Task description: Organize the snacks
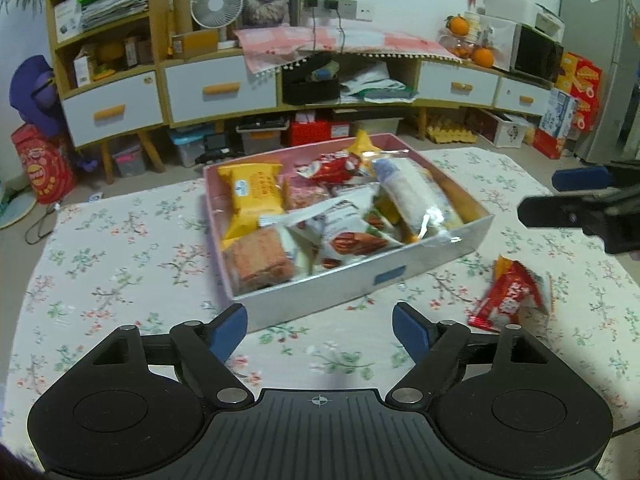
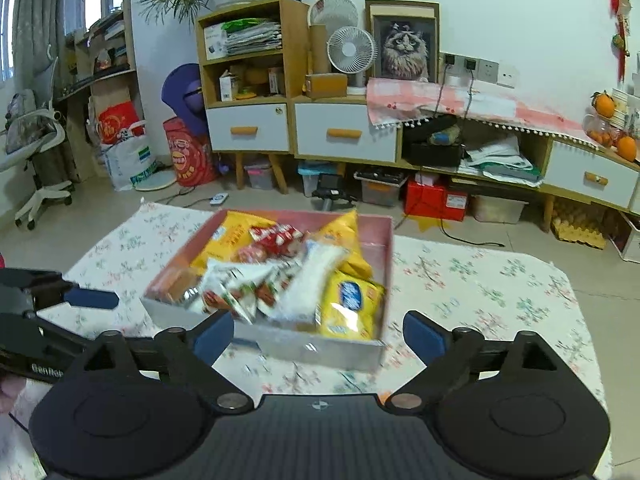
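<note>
Shallow rectangular cardboard box [image 1: 360, 276], pink inside and silver outside, sitting on a white floral cloth [image 1: 120, 264]. Packed with wrapped snacks: yellow packet [image 1: 252, 196] at the far left corner, orange-brown cake slice in clear wrap [image 1: 260, 264] at the near left corner, white nut packets [image 1: 344, 232] in the middle, long white roll in clear plastic [image 1: 412, 196] lying slantwise on the right. Red snack packet [image 1: 508, 296] lying alone on the cloth, just right of the box. Left gripper [image 1: 320, 328] hanging before the box's near wall, blue pads spread wide, holding nothing. Right gripper [image 2: 318, 332] likewise agape and empty, near the box's front wall.
</note>
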`<state>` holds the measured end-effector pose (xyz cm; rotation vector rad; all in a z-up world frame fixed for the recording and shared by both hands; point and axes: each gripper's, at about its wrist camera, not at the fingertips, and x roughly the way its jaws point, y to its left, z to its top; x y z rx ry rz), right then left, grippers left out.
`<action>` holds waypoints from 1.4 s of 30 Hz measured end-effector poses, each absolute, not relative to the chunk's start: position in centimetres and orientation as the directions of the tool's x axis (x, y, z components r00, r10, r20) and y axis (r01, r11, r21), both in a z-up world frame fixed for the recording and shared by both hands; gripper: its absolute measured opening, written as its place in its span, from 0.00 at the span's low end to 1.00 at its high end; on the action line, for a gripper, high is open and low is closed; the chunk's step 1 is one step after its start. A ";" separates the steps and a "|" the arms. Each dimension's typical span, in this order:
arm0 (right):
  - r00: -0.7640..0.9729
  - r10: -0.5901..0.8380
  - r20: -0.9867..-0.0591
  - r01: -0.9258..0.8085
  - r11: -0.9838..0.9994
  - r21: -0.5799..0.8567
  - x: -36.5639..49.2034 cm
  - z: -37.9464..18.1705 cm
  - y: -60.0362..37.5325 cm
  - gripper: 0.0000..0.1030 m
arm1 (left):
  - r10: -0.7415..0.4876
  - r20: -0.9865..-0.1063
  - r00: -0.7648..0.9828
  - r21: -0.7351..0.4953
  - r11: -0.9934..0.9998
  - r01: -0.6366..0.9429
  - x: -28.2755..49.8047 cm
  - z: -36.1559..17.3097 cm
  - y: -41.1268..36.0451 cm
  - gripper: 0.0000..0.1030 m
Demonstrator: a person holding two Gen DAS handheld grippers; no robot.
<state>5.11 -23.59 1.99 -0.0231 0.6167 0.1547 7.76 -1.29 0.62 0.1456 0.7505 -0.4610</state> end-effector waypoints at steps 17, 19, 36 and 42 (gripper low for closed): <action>0.762 0.122 -0.636 -0.185 0.982 -0.032 1.0 -1.5 -29.1 0.72 | -0.501 -0.684 0.529 -0.080 0.773 0.629 6.1 -1.9 -8.8 0.81; 0.749 0.135 -0.648 -0.201 0.979 -0.028 0.7 -2.2 -29.7 0.72 | -0.526 -0.680 0.511 -0.084 0.748 0.658 5.9 -2.2 -9.6 0.81; 0.683 0.195 -0.704 -0.288 0.957 -0.015 1.1 -5.6 -30.8 0.72 | -0.568 -0.693 0.444 -0.116 0.695 0.709 6.0 -4.0 -14.0 0.50; 0.669 0.189 -0.719 -0.289 0.957 -0.017 1.4 -6.4 -30.8 0.72 | -0.556 -0.696 0.454 -0.107 0.706 0.700 6.3 -4.1 -14.2 0.35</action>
